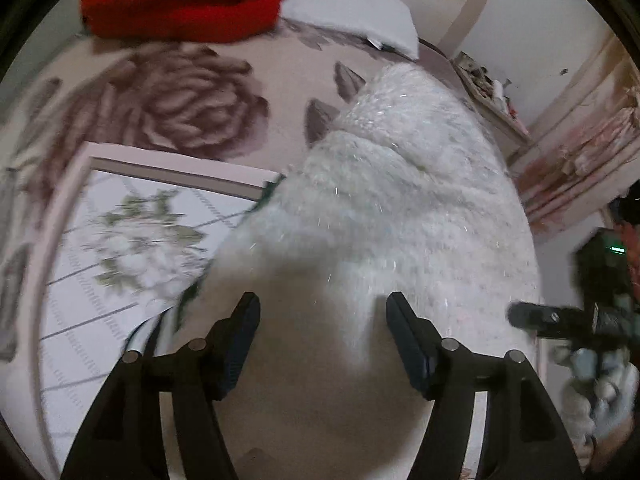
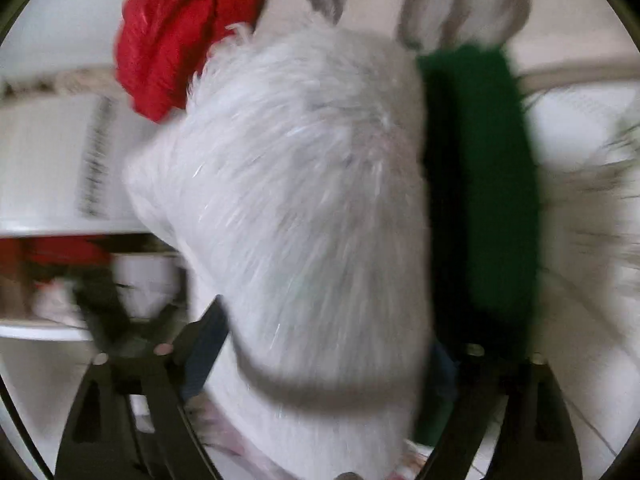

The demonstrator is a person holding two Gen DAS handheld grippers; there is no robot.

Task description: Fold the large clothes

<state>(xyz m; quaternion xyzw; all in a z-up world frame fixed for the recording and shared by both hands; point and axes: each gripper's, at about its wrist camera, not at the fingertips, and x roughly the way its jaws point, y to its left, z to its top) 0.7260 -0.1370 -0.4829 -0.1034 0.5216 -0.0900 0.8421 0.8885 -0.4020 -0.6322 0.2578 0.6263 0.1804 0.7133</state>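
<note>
A fluffy white garment [image 1: 400, 208] with glittery threads lies in a heap on the bed. My left gripper [image 1: 322, 308] is open, its fingers [image 1: 240, 328] wide apart with the white fabric bulging between them. In the right wrist view the same white garment [image 2: 304, 200] fills the middle, with a dark green part [image 2: 480, 184] along its right side. My right gripper [image 2: 324, 340] has fabric between its wide-set fingers [image 2: 204, 344]; the frame is blurred and the right finger is mostly hidden. The right gripper also shows at the left wrist view's right edge [image 1: 532, 320].
A red folded garment [image 1: 180, 0] lies at the far side of the bed, also in the right wrist view [image 2: 176, 40]. A rose-patterned bedspread [image 1: 180, 96], a white pillow [image 1: 352, 12], a floral quilt [image 1: 120, 240] and curtains [image 1: 580, 160] surround the heap.
</note>
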